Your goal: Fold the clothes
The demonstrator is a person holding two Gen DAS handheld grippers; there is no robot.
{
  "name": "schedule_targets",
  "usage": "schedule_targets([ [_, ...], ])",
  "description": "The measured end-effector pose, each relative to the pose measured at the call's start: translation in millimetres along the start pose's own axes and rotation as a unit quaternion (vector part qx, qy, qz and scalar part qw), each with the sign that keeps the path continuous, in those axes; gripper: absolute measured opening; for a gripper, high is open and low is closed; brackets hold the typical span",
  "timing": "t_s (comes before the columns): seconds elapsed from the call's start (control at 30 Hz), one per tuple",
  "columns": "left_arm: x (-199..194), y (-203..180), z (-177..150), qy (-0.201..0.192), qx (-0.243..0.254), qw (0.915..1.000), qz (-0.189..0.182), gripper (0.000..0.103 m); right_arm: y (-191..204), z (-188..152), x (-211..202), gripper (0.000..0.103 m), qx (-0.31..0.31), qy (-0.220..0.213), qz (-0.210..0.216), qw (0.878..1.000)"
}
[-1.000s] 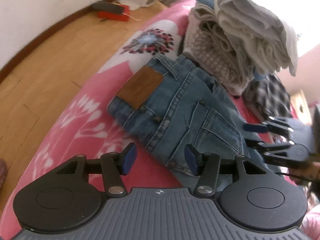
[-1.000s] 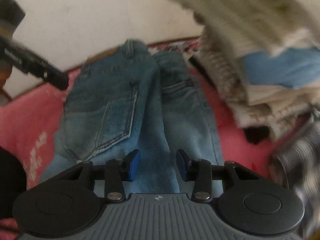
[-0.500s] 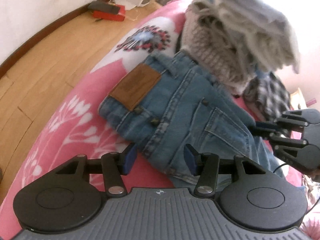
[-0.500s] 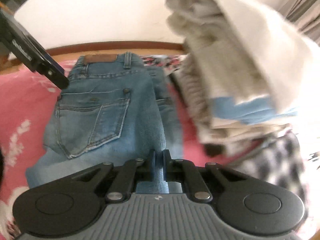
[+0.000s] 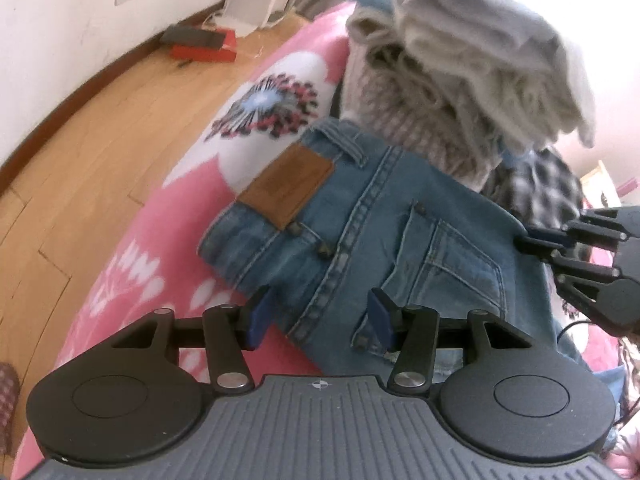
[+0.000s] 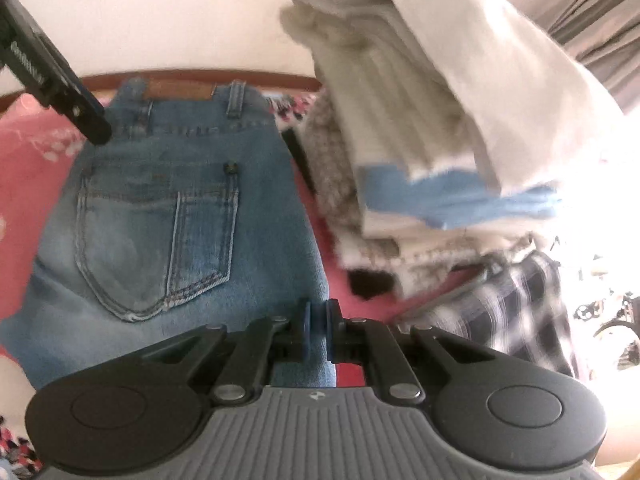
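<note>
Jeans: faded blue denim jeans with brown leather waist patch, folded lengthwise on the pink floral bedspread.
Left gripper: fingers spread wide over the denim edge, gripping nothing.
Right gripper: fingers pinched together on a denim fold.
Pile: stack of knitted and woven clothes beside the jeans.

My left wrist view sits low and close over the waist end of the jeans on the bed, looking forward along its own gripper toward the clothes pile — wooden floor off to its left. My right wrist view looks along its gripper from lower down the jeans toward the waistband and wall. Both share the jeans and the pile — and each catches the other gripper at its edge.
</note>
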State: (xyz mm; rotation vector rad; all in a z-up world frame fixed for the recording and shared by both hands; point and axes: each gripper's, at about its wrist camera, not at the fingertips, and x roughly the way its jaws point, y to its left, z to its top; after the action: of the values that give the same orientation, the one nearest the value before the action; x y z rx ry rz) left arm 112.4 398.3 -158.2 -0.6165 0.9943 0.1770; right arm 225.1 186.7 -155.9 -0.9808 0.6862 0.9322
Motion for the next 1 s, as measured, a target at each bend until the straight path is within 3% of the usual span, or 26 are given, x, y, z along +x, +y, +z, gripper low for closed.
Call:
schedule_targets([
  [0.23, 7.3, 6.3, 3.9, 0.001, -0.019, 0.9998, -0.009, 0.052, 4.3, -10.7, 29.1, 0.009, 0.016, 0.006, -0.010, 1.000],
  [0.27, 8.3, 7.2, 4.4, 0.001, -0.022, 0.9997, -0.010, 0.052, 4.0, -12.9, 35.1, 0.010, 0.020, 0.010, -0.013, 1.000],
  [0.3, 9.4, 8.1, 5.0, 0.001, -0.025, 0.9996, -0.011, 0.052, 2.0, -14.8, 37.0, 0.018, 0.032, 0.012, -0.012, 0.999],
  [0.33, 12.0, 12.3, 4.8, 0.003, -0.040, 0.9990, -0.019, 0.053, -3.5, -17.4, 32.3, 0.027, 0.059, 0.008, -0.010, 0.998],
  [0.4, 19.6, 23.8, 4.8, 0.009, -0.086, 0.9954, -0.041, 0.053, -17.8, -24.9, 15.5, 0.032, 0.125, -0.007, -0.002, 0.992],
  [0.47, 25.7, 33.7, 4.1, 0.010, -0.129, 0.9896, -0.063, 0.053, -40.3, -44.7, -18.4, 0.037, 0.243, -0.037, 0.028, 0.969],
  [0.5, 28.8, 37.6, 3.1, 0.008, -0.144, 0.9868, -0.073, 0.053, -50.0, -59.7, -36.3, 0.041, 0.309, -0.053, 0.052, 0.948],
  [0.53, 32.8, 39.7, 2.2, 0.007, -0.155, 0.9847, -0.079, 0.053, -55.7, -81.8, -51.9, 0.049, 0.386, -0.067, 0.084, 0.916],
  [0.57, 36.1, 41.0, 1.0, 0.007, -0.163, 0.9830, -0.084, 0.053, -60.6, -105.3, -67.1, 0.055, 0.462, -0.079, 0.116, 0.875],
  [0.63, 42.1, 43.4, -2.2, 0.004, -0.182, 0.9788, -0.094, 0.053, -53.0, -156.0, -84.2, 0.063, 0.596, -0.084, 0.177, 0.779],
  [0.67, 44.2, 44.2, -3.4, 0.003, -0.190, 0.9769, -0.098, 0.053, -38.9, -188.4, -90.3, 0.064, 0.659, -0.081, 0.206, 0.718],
  [0.7, 46.0, 44.9, -4.3, 0.001, -0.197, 0.9751, -0.102, 0.053, -24.2, -214.3, -94.1, 0.067, 0.703, -0.076, 0.222, 0.671],
  [0.77, 47.6, 45.8, -5.5, -0.002, -0.208, 0.9722, -0.107, 0.051, 16.8, -262.8, -100.3, 0.069, 0.778, -0.058, 0.232, 0.581],
  [0.83, 48.2, 45.9, -6.1, -0.005, -0.213, 0.9712, -0.107, 0.048, 53.7, -297.1, -97.8, 0.070, 0.827, -0.041, 0.232, 0.511],
  [0.9, 47.7, 45.6, -7.9, -0.010, -0.219, 0.9703, -0.103, 0.045, 86.2, -319.2, -94.4, 0.072, 0.858, -0.019, 0.209, 0.469],
  [0.93, 47.1, 44.2, -8.9, -0.014, -0.219, 0.9708, -0.096, 0.042, 96.9, -327.3, -90.3, 0.072, 0.867, -0.020, 0.198, 0.457],
  [1.0, 44.6, 39.2, -9.9, -0.024, -0.220, 0.9718, -0.081, 0.037, 102.7, -334.1, -77.7, 0.072, 0.875, -0.053, 0.180, 0.446],
])
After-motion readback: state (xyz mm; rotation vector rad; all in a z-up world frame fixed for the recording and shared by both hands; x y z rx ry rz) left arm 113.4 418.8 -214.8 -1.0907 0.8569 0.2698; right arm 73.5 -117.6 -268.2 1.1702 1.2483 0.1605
